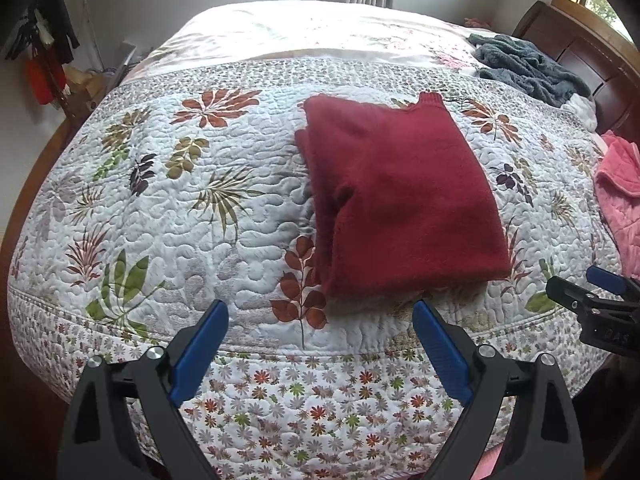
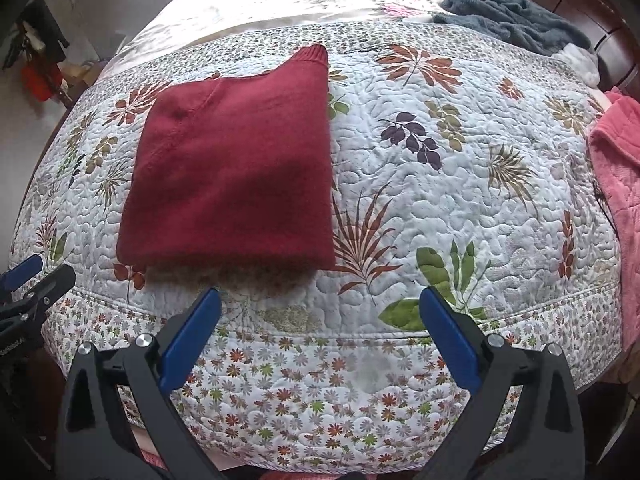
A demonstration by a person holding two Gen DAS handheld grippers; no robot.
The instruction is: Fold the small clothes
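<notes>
A dark red knit sweater [image 1: 400, 196] lies folded into a neat rectangle on the leaf-patterned quilt [image 1: 180, 200], its ribbed neck at the far end. My left gripper [image 1: 320, 312] hovers open just short of the sweater's near edge, nothing between its blue pads. In the right wrist view the same sweater [image 2: 236, 176] lies to the left on the quilt [image 2: 440, 200]. My right gripper [image 2: 320, 300] is open and empty over the quilt, to the right of the sweater's near corner. Each gripper shows at the edge of the other's view: the right gripper [image 1: 600, 288], the left gripper [image 2: 36, 276].
A pink quilted garment [image 1: 620, 188] lies at the bed's right side, seen also as the pink garment [image 2: 616, 160]. A grey-blue fleece [image 1: 528, 64] is bunched near the wooden headboard [image 1: 580, 40]. Clothes hang at the far left wall [image 1: 48, 40]. The quilt drops off at the near edge.
</notes>
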